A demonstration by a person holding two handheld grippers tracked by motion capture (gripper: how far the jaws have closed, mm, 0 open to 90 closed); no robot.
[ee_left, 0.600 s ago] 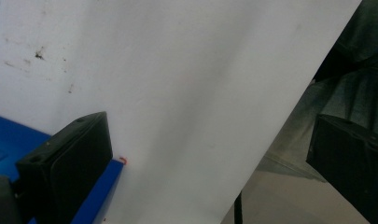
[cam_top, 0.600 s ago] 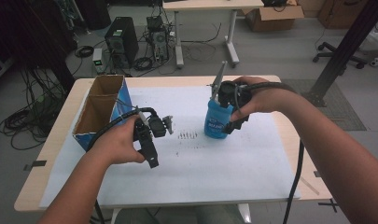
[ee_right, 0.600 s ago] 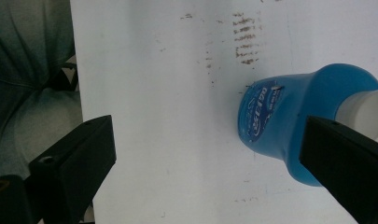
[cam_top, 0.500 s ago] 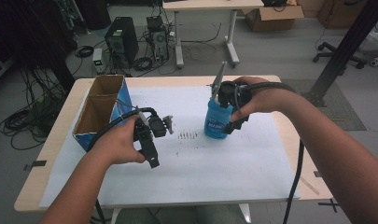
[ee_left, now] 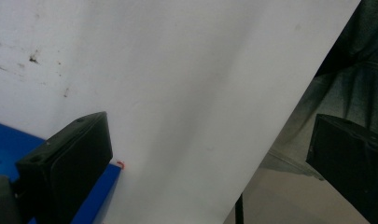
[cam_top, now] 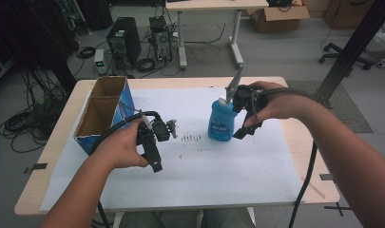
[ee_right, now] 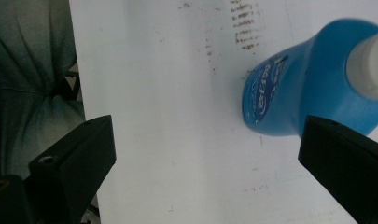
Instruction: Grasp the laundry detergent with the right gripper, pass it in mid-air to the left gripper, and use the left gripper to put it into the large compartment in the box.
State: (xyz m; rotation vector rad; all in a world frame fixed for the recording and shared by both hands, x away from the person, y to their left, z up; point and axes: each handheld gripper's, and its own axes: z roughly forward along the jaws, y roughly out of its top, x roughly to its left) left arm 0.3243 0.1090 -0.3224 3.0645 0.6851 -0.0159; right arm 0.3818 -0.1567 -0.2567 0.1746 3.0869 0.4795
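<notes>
Hovering your right gripper (cam_top: 245,128), jaws spread, you are nearing the upright blue bottle (cam_top: 222,120) with its white cap; your left gripper (cam_top: 152,154) is gaping empty.

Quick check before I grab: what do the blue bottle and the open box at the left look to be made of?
Blue bottle: likely plastic, smooth and slightly glossy, with a printed label and a white cap. Box: looks like cardboard, matte brown inside, printed blue outside, with a divider between its two compartments.
</notes>
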